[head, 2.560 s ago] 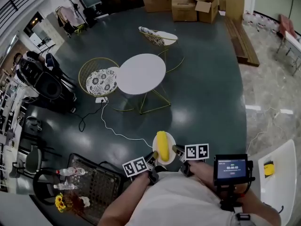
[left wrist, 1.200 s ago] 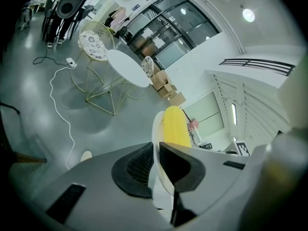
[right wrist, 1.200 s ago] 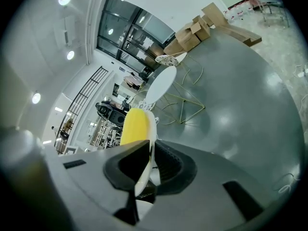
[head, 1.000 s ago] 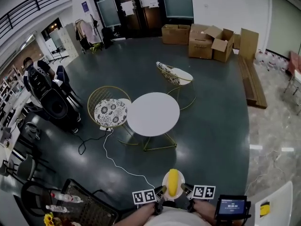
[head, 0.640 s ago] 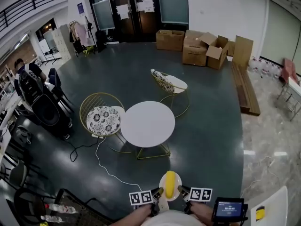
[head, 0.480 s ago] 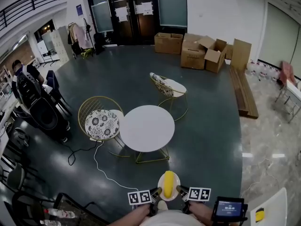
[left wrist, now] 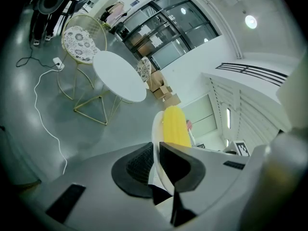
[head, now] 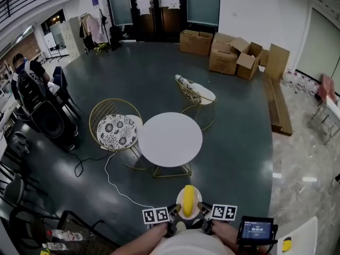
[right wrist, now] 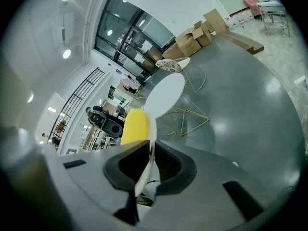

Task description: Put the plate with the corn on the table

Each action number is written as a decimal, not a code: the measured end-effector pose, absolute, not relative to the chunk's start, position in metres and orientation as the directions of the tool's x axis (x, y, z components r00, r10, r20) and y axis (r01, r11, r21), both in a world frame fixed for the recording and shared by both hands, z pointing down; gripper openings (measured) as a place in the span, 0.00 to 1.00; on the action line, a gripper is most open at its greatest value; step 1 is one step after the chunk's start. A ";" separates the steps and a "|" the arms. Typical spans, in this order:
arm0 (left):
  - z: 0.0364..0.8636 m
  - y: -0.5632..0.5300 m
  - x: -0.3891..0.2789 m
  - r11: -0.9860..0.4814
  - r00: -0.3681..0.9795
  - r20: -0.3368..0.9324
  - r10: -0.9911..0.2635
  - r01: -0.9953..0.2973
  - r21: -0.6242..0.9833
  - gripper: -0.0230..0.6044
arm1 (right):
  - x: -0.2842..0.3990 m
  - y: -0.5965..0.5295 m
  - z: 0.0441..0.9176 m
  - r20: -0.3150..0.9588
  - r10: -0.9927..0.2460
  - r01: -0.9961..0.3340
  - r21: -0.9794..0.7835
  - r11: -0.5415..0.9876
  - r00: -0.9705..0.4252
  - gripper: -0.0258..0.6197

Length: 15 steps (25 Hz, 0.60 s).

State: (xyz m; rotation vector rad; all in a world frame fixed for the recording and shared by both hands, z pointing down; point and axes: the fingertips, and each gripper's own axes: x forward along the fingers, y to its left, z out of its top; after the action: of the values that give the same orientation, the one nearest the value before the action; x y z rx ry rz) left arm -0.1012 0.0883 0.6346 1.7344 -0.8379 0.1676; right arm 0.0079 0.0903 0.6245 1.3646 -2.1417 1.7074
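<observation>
Clamping: left gripper (head: 173, 214) and right gripper (head: 201, 211) pinch the plate (left wrist: 155, 131) by opposite rims.
Corn cob (head: 187, 201): on the plate, bottom centre of head view.
Axis: lengthwise up-frame, seemingly toward the round table (head: 170, 139).

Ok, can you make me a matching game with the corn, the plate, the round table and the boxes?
1 corn
2 plate
3 round table
4 cardboard boxes

A brown, some with open flaps
B held by left tongs and right tongs
C yellow
D white, on gold legs

Pairs: 1-C, 2-B, 3-D, 4-A
</observation>
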 end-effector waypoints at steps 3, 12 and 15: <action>0.636 0.082 -0.109 -0.076 0.724 0.506 -0.468 -0.604 0.793 0.11 | 0.000 0.080 0.625 0.556 -0.559 -0.673 -0.739 0.004 -0.614 0.11; 0.634 0.045 -0.126 -0.027 0.675 0.513 -0.531 -0.618 0.785 0.11 | -0.018 0.035 0.625 0.544 -0.506 -0.655 -0.754 0.056 -0.669 0.11; 0.636 0.027 -0.123 -0.005 0.656 0.526 -0.541 -0.628 0.779 0.11 | -0.016 0.014 0.626 0.537 -0.484 -0.640 -0.766 0.063 -0.690 0.11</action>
State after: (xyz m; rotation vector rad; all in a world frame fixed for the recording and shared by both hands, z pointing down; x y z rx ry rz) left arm -0.1233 0.0270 0.6364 1.6599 -0.9683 0.0884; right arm -0.0159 0.0141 0.6257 1.1661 -2.1851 1.6987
